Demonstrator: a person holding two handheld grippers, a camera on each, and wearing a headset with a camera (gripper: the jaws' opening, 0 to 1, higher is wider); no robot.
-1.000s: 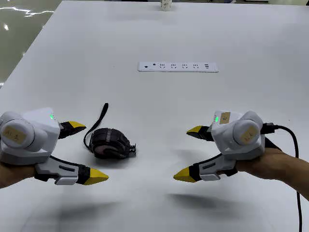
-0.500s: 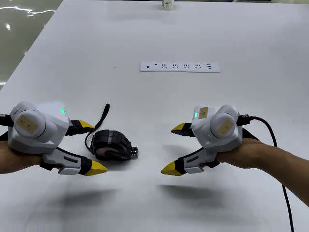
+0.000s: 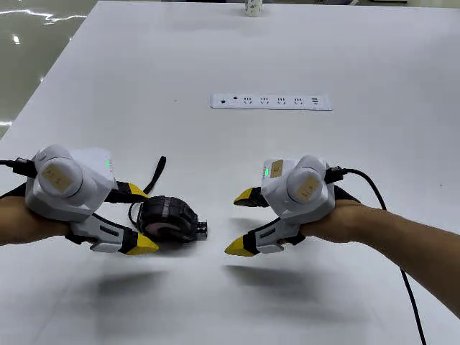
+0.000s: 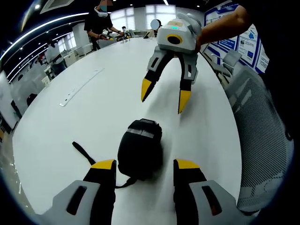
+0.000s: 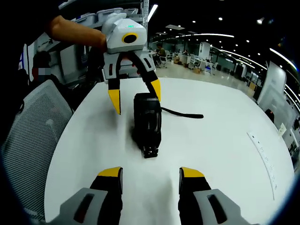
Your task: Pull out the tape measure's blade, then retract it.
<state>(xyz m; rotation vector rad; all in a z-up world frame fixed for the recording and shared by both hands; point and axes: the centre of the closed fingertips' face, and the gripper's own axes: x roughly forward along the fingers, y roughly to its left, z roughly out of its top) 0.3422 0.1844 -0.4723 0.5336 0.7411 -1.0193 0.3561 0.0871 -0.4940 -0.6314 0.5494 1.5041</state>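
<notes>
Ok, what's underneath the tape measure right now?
Just the white table: the tape measure rests on it, strap trailing away. The spot beneath its case is covered, so anything flat there can't be seen. The open left claw straddles it.

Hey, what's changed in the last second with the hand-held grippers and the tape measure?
The left hand-held gripper moved right until its open jaws flank the tape measure. The right hand-held gripper moved left toward the blade tip, open too. Nothing grasped yet. Tape measure, blade in, and power strip stayed put on the table.
</notes>
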